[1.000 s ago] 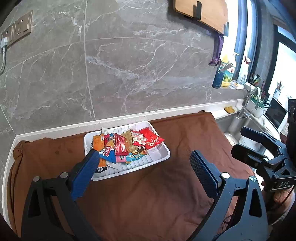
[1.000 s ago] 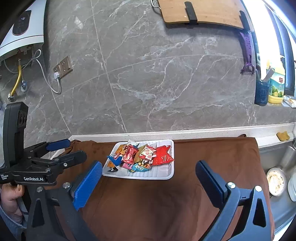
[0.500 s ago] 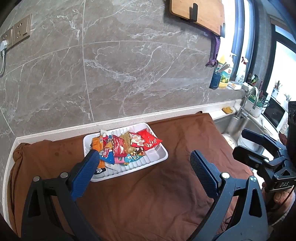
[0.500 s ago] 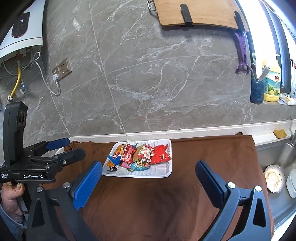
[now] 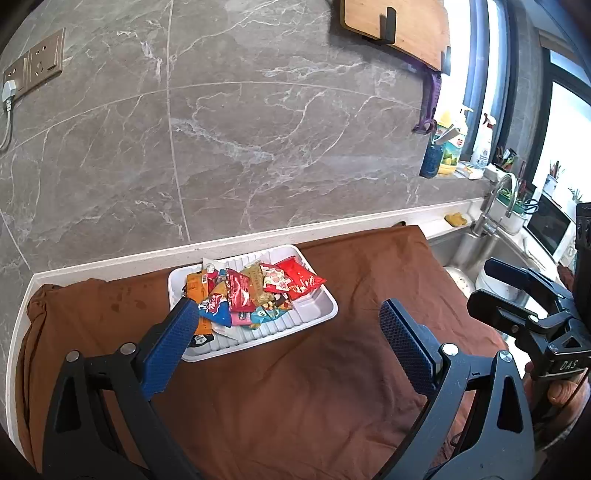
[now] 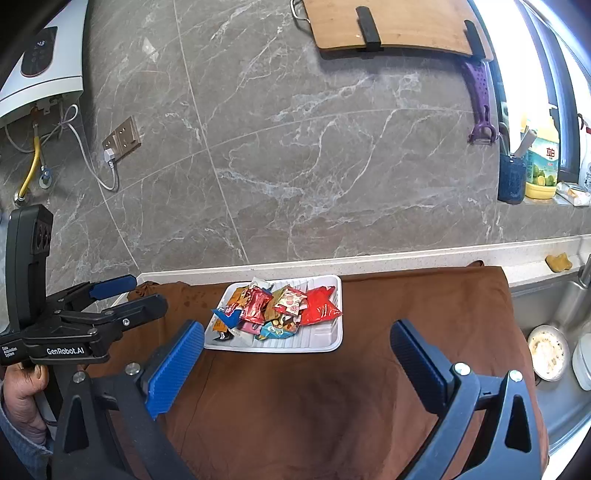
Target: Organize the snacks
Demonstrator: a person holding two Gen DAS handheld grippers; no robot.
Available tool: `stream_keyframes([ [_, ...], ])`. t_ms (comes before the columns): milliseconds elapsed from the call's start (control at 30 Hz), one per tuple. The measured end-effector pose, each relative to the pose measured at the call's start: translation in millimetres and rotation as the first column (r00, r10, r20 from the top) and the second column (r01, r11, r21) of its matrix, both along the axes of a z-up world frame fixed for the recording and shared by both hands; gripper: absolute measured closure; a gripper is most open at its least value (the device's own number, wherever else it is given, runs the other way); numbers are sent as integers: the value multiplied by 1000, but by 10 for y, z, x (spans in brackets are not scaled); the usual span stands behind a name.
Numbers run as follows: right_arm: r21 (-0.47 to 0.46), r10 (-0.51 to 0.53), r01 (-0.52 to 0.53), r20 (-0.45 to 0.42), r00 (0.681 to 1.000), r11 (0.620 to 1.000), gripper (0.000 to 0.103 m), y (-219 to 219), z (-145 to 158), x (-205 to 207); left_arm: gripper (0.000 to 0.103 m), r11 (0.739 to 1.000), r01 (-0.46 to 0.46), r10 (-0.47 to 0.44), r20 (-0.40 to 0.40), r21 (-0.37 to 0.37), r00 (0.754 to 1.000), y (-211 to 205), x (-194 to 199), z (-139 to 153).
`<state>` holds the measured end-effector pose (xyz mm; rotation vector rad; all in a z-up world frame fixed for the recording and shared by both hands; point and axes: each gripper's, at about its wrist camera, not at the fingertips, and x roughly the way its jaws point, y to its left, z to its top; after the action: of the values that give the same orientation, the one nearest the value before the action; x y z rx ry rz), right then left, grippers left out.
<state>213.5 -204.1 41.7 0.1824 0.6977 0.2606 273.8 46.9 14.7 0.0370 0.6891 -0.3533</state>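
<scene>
A white ribbed tray (image 5: 317, 314) sits on a brown cloth (image 5: 332, 387) near the wall, holding a loose pile of several snack packets (image 5: 255, 291). A red packet (image 6: 319, 306) lies at the pile's right end and a blue one (image 6: 227, 314) at its left. My left gripper (image 5: 286, 306) hovers open in front of the tray with nothing between its fingers. My right gripper (image 6: 295, 326) is likewise open and empty, well short of the tray (image 6: 332, 343). Each gripper also shows in the other's view: the right gripper (image 5: 480, 281) and the left gripper (image 6: 147, 291).
The cloth (image 6: 406, 302) covers the counter up to a grey marble wall. To the right is a steel sink (image 6: 554, 314) with a bowl (image 6: 548, 352) and a faucet (image 5: 495, 206). A yellow sponge (image 6: 558, 262) lies on the ledge. A cutting board (image 6: 391, 26) hangs above.
Both views sway only slightly. The grippers stay open and the tray and packets have not moved.
</scene>
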Motion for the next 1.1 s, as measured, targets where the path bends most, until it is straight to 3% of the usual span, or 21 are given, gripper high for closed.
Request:
stream_keyframes([
  [833,0,0,0,-14,1000,1000,0,34,-67,52,4,1000,-4,4,0,-2,1000,33,61,-19],
  [1100,1,3,-3,-25,1000,1000,0,60,-112,91,4,996,-22,15,84,91,996,-63,20,17],
])
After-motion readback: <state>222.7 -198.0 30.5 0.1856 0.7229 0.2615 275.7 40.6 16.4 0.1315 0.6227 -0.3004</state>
